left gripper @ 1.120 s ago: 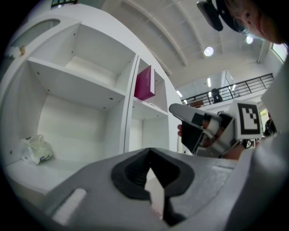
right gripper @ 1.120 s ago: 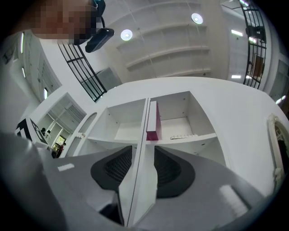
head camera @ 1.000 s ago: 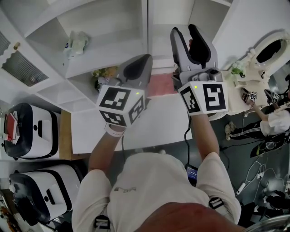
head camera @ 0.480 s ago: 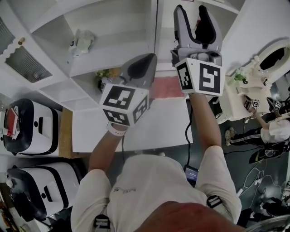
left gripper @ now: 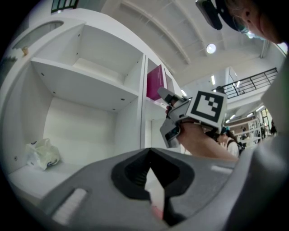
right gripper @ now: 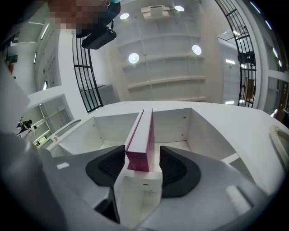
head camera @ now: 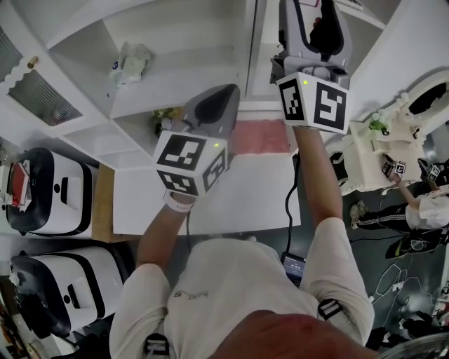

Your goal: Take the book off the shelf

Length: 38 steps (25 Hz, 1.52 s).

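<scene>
The white shelf unit (head camera: 175, 63) fills the far side of the scene. Its open compartments are mostly bare, apart from a crumpled bag (head camera: 130, 59) in one on the left.

The book (right gripper: 141, 135), magenta-covered, stands upright in an upper compartment on the right, just beside the vertical divider (left gripper: 144, 97). Its narrow end faces the near side.

The step in hand looks like the approach to the grasp. The right gripper (head camera: 313, 21) has just been opening its jaws. They now stand wide, one on each side of the book's near end, with a gap between each pad and cover, so nothing is clamped yet.

To do this well, the jaws should probably slide a little farther along the covers so the pads get a broad bite. They should then close squarely on both faces, not on a corner. The pull is best made straight toward the near side, so the book does not scrape or jam against the divider.

The right arm (head camera: 316, 175) stretches up and far, with the gripper tilted upward and its marker cube (head camera: 314, 102) facing near. The left arm (head camera: 165, 228) is bent. The left gripper (left gripper: 149, 151) is held level, pointing at a lower compartment, with its jaws together and empty.
</scene>
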{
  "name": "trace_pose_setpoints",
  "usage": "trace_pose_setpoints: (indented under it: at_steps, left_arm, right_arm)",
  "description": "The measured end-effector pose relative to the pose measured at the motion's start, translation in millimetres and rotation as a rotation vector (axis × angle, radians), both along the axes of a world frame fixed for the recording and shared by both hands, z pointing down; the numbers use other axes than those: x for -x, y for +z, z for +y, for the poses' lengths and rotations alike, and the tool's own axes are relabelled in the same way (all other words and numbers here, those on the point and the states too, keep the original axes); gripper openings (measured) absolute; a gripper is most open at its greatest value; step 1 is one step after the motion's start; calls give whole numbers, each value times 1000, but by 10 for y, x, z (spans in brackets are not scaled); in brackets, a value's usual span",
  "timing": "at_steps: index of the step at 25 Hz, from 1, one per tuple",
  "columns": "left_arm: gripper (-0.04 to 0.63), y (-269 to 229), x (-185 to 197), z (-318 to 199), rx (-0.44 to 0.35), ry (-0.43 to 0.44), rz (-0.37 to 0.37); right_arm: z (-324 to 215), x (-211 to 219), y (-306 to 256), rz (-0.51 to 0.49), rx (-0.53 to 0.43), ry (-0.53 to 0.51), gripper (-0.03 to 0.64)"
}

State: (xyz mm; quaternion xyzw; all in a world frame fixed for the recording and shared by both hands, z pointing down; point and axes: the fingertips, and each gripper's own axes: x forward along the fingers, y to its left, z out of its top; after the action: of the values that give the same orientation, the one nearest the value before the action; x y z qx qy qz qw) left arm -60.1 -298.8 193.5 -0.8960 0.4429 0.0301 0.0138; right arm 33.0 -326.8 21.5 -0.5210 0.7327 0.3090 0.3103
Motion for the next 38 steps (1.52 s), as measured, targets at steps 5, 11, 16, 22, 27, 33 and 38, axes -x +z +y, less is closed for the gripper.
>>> trace_pose_setpoints:
  at_steps: [5,11,16,22,27,33,38]
  left_arm:
    - [2,-6,51,-91,-2,-7,5]
    - [2,52,79,-146,8,-10,3]
    - [2,61,121,-173,11,-17,3]
    - [2,45,161,-147,8,-25,10]
    - [2,52,193,-131,11,-33,8]
    - [2,77,167,-68,18,-26,13]
    - [2,83,90,15,19,-7,13]
  right_arm:
    - [-103,65,-56,1,-13,3,241]
    - [-181,81,-137,-13,-33,-6,224]
    - [-233,112,-206,-18,-42,-9,202]
    - [-316,133,-252,-20,-15,17,133]
    - [-291,72,-247,-71,2,-3,133]
    - [-175,59,-249,-61,-2,-8,133]
    - [-66,27,-251,-54,1,-15,134]
